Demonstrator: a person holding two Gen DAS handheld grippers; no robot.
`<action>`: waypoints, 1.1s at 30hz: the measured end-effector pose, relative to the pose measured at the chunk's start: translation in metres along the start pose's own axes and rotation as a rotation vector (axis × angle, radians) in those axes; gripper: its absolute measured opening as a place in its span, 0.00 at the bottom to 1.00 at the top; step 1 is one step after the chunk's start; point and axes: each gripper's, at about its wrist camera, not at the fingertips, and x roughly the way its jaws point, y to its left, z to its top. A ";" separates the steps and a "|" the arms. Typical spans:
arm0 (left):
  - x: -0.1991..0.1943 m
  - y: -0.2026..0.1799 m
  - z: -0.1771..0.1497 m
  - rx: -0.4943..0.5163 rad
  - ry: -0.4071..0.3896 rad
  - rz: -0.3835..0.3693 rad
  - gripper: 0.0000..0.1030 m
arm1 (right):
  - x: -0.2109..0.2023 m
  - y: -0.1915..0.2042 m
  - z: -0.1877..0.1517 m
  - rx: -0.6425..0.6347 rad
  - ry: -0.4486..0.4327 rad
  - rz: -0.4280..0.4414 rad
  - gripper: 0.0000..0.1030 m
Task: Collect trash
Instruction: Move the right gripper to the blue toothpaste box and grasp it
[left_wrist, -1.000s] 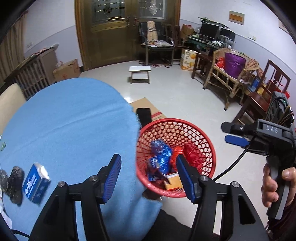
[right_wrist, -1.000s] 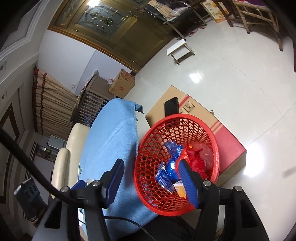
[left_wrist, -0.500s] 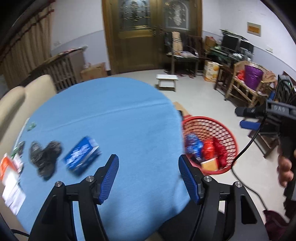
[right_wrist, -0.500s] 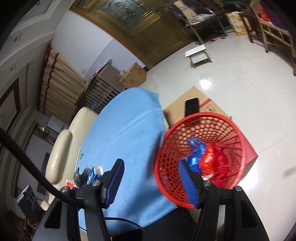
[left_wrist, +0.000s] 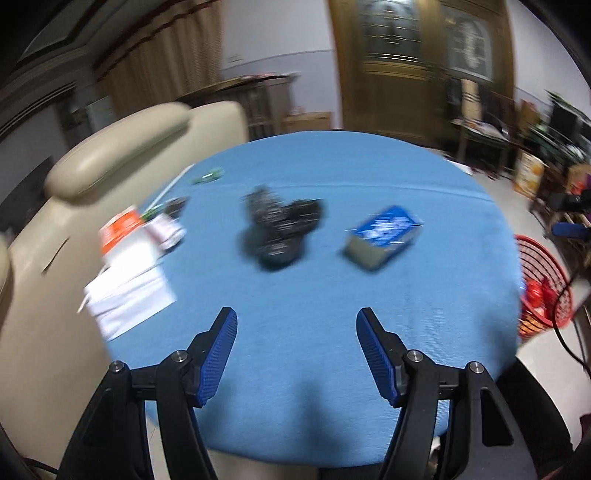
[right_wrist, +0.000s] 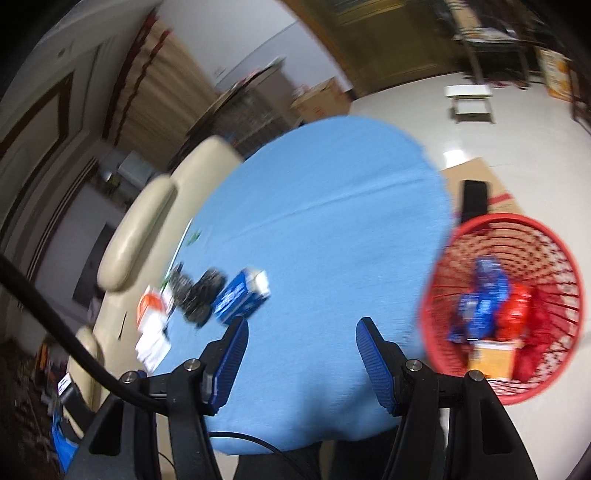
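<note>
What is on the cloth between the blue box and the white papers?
A crumpled black bag lies between the blue box and the white papers, clearest in the left wrist view.

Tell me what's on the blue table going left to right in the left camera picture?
White papers → crumpled black bag → blue box, and past the table's edge, the red basket on the floor.

Round table under blue cloth (left_wrist: 332, 295): one
Blue cardboard box (left_wrist: 384, 236): one
Crumpled black plastic wrapper (left_wrist: 280, 229): one
Red plastic mesh basket (right_wrist: 502, 310): one
White paper sheets (left_wrist: 125, 291): a stack, count unclear
Two-finger grippers with blue pads: two, left gripper (left_wrist: 296, 354) and right gripper (right_wrist: 301, 362)
</note>
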 end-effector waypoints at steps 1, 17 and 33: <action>0.001 0.010 -0.002 -0.019 0.000 0.013 0.66 | 0.007 0.008 0.000 -0.013 0.018 0.006 0.63; 0.016 0.081 -0.035 -0.131 0.026 0.087 0.66 | 0.183 0.090 0.024 0.085 0.332 0.052 0.63; 0.031 0.097 -0.033 -0.172 0.051 0.092 0.66 | 0.272 0.136 0.055 -0.053 0.304 -0.293 0.69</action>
